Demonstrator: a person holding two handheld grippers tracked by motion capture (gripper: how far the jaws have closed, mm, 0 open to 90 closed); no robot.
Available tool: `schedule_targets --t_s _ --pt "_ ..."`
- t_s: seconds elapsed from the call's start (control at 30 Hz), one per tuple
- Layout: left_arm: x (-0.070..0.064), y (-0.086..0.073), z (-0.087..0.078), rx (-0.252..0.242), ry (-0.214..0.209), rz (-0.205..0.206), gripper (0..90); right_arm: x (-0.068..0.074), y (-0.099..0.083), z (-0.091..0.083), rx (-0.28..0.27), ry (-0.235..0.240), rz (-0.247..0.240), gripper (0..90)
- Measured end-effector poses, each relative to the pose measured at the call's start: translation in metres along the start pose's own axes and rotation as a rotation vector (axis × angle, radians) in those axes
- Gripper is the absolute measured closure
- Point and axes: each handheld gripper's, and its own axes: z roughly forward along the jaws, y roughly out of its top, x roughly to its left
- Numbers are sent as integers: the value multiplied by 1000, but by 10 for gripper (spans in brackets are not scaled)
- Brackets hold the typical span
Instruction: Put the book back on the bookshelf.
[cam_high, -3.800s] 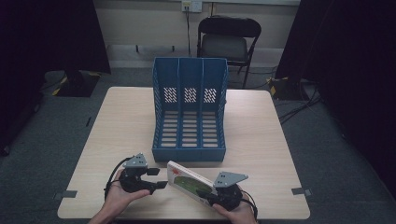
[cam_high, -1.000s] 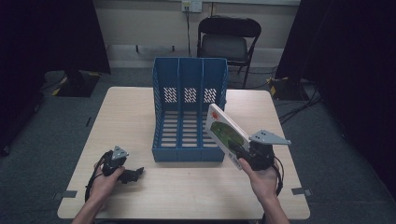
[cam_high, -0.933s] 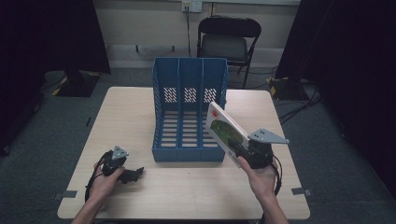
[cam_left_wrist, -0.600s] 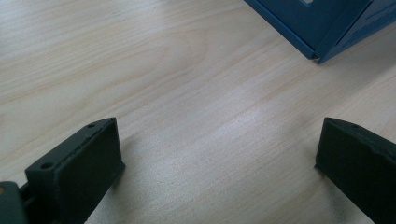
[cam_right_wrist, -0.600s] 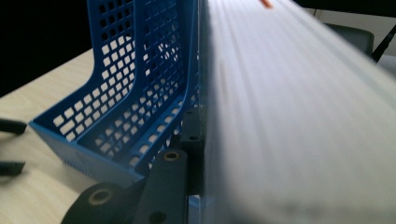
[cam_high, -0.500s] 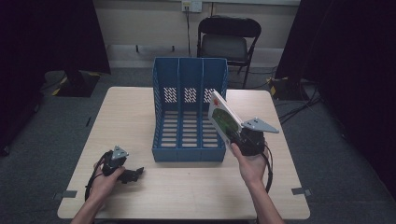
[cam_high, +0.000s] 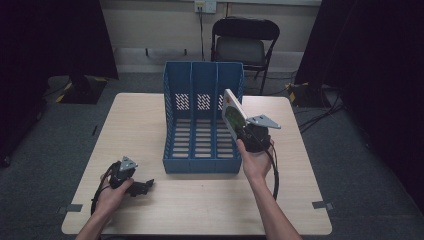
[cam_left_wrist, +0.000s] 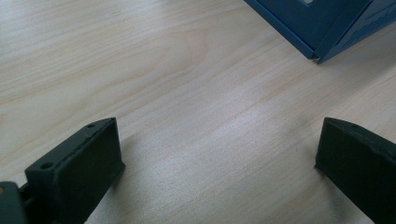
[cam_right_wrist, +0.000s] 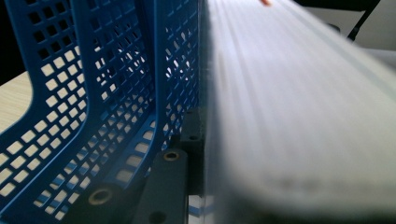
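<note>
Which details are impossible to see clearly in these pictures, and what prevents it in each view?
- Book cover: too small in the high view to read; in the right gripper view its page edge is blurred, being so close to the camera.
- Right gripper: its jaws are largely covered by the book in the high view.
- File organizer: cut off by the top edge in the left gripper view.
- Left gripper: jaw bases cut off by the bottom edge.
</note>
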Motion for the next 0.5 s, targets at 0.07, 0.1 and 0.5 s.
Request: schedule_targets --t_s 0.07,0.1,0.5 --pt "0 0 0 -3 -2 -5 0 1 -1 8 8 -1 6 765" --pt "0 0 0 -2 -3 -4 0 4 -2 12 15 -4 3 765" --pt "1 0 0 3 -4 5 0 11 -5 39 37 -55 41 765"
